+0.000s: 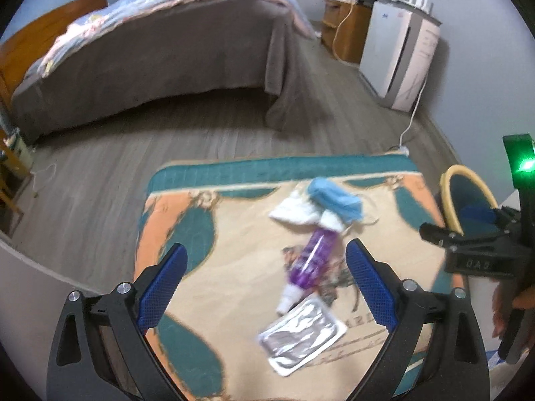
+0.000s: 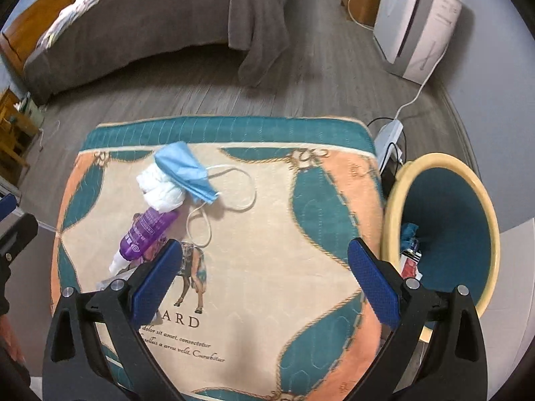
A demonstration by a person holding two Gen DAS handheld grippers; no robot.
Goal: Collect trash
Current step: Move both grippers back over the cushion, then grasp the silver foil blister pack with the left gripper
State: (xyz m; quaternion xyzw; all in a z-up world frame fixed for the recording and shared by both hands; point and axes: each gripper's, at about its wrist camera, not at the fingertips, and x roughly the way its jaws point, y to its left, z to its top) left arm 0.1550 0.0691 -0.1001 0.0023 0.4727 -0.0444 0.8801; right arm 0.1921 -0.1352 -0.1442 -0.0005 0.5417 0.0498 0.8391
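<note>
On the patterned cloth-covered table lie a blue face mask, a crumpled white tissue, a purple tube and a silver foil packet. My left gripper is open and empty, above the tube and packet. My right gripper is open and empty over the table's middle; it also shows in the left wrist view. A teal bin with a yellow rim stands right of the table with some trash inside.
A bed with a brown cover stands beyond the grey wood floor. A white appliance and a wooden cabinet stand against the right wall. A power strip with cables lies behind the table.
</note>
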